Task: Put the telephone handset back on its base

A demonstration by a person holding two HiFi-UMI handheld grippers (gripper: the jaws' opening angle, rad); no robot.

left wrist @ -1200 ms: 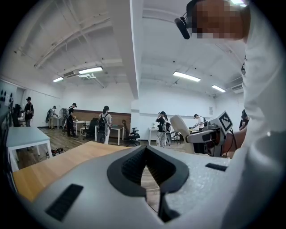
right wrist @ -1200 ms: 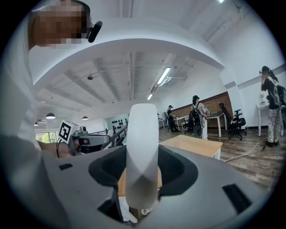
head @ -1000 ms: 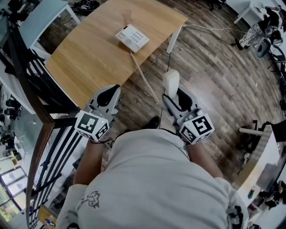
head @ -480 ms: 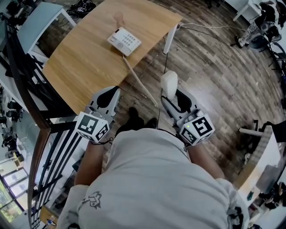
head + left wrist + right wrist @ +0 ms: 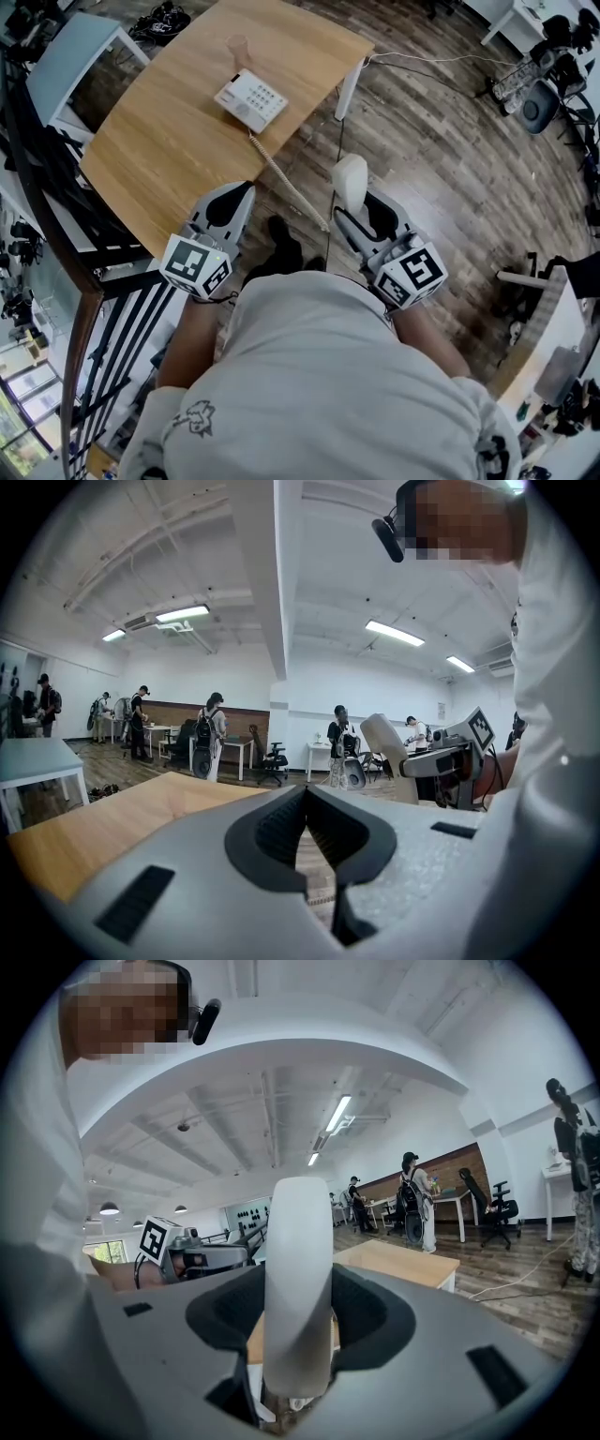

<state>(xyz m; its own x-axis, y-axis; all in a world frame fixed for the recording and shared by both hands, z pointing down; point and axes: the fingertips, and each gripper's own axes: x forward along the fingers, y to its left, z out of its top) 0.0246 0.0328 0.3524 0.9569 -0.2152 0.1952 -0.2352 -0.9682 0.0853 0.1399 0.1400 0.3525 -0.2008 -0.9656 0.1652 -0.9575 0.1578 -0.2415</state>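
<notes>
The white telephone base (image 5: pixel 250 99) with its keypad lies on the wooden table (image 5: pixel 169 141). A coiled cord (image 5: pixel 286 183) runs from it off the table edge to the white handset (image 5: pixel 350 180). My right gripper (image 5: pixel 359 204) is shut on the handset, which stands upright between the jaws over the floor, well short of the table. In the right gripper view the handset (image 5: pixel 300 1241) fills the gap between the pads. My left gripper (image 5: pixel 234 197) hovers by the table's near edge, shut and empty; its jaws meet at the tip in the left gripper view (image 5: pixel 306 794).
A clear cup (image 5: pixel 238 47) stands on the table behind the base. A white table leg (image 5: pixel 347 89) and floor cables (image 5: pixel 422 61) lie to the right. A black railing (image 5: pixel 94 272) runs along the left. The person's shoe (image 5: pixel 281 239) is below the grippers.
In the head view the table and base have slid left and slightly down as the person steps. Both grippers keep their pose, the handset still in the right one.
</notes>
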